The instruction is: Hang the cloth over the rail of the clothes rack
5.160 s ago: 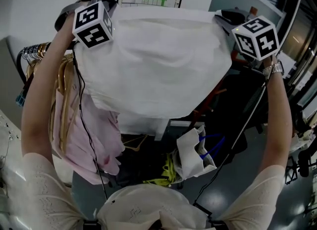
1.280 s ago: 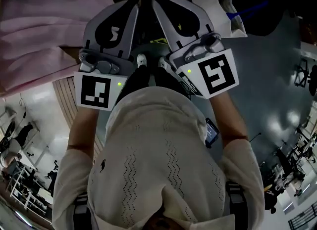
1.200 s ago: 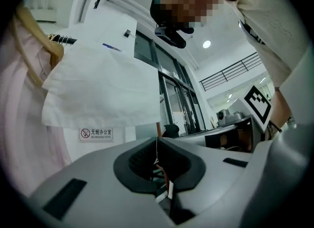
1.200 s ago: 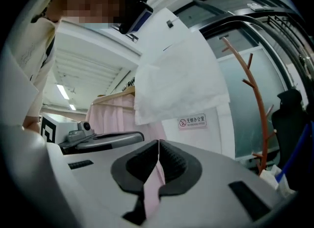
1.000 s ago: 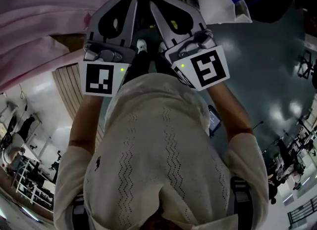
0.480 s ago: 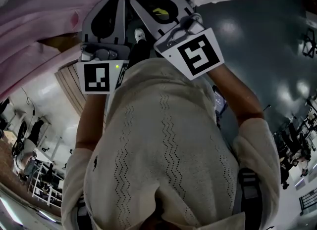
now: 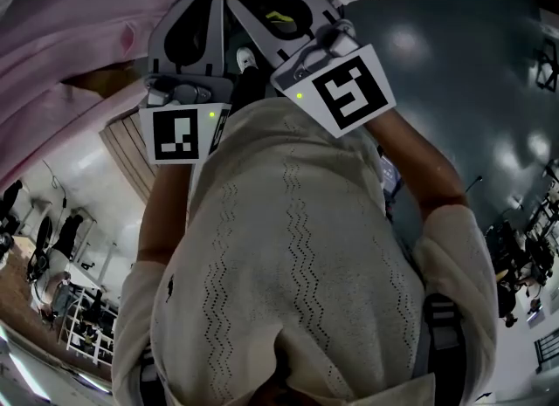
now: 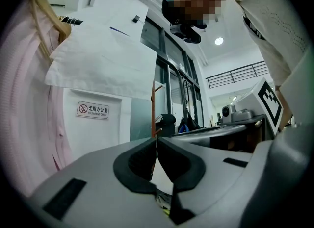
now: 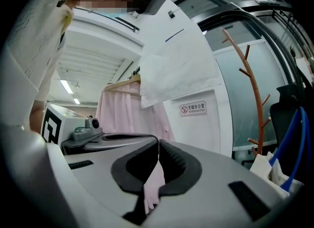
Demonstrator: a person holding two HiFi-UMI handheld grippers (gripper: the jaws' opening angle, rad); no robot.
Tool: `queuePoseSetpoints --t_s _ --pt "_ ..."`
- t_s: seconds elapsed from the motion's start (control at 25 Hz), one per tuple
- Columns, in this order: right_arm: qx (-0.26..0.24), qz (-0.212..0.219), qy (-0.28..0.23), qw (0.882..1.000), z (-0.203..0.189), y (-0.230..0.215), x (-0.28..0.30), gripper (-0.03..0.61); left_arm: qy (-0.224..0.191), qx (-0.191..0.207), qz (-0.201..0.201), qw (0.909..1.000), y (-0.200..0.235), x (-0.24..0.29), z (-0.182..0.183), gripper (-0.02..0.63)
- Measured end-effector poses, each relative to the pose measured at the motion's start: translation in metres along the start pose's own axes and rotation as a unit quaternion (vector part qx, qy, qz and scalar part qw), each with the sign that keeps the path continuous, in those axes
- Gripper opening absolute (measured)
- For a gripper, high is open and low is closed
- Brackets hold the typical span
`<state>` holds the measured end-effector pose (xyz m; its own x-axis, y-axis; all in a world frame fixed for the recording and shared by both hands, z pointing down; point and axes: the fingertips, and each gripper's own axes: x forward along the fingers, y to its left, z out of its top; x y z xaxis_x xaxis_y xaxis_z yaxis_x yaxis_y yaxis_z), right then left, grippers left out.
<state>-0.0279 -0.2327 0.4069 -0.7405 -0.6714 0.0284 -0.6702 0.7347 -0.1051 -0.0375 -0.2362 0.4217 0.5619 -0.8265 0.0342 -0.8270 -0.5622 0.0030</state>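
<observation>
Two tools: the left tool [image 8: 156, 142] and the right tool [image 9: 158, 146] are held side by side, low against the front of the person's cream knit top [image 7: 297, 247]. Their tips angle toward each other and come close.
Left tool: the jaws are pressed together and the pads meet along a thin seam, with nothing between them.
Right tool: the jaws are likewise closed tip to tip and grip nothing. The pink showing beneath them is fabric farther back.
Cloth: the white cloth [image 8: 100, 60] hangs draped high up, spread fairly flat. Its lower edge slopes and one corner juts out to the side. I cannot make out what carries it.
Cloth to tools: it is above and ahead of both, well apart from either, and touched by neither.
Beside the cloth: pink garments [image 9: 125, 112] hang just next to it, partly behind its edge.
Behind: a pale wall panel has a small red-and-white sign [image 8: 93, 110], and an orange coat stand [image 9: 255, 94] rises off to one side.
Underfoot: the dark floor [image 7: 472, 72] is glossy and catches the ceiling lights.
</observation>
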Motion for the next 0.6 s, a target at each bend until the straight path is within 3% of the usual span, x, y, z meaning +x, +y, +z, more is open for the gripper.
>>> queuePoseSetpoints --t_s 0.6 --pt "0.003 -0.018 0.004 1.000 0.0031 -0.0089 -0.0065 0.018 0.007 -0.001 -0.019 0.9998 -0.0097 0.0066 -0.0005 0.017"
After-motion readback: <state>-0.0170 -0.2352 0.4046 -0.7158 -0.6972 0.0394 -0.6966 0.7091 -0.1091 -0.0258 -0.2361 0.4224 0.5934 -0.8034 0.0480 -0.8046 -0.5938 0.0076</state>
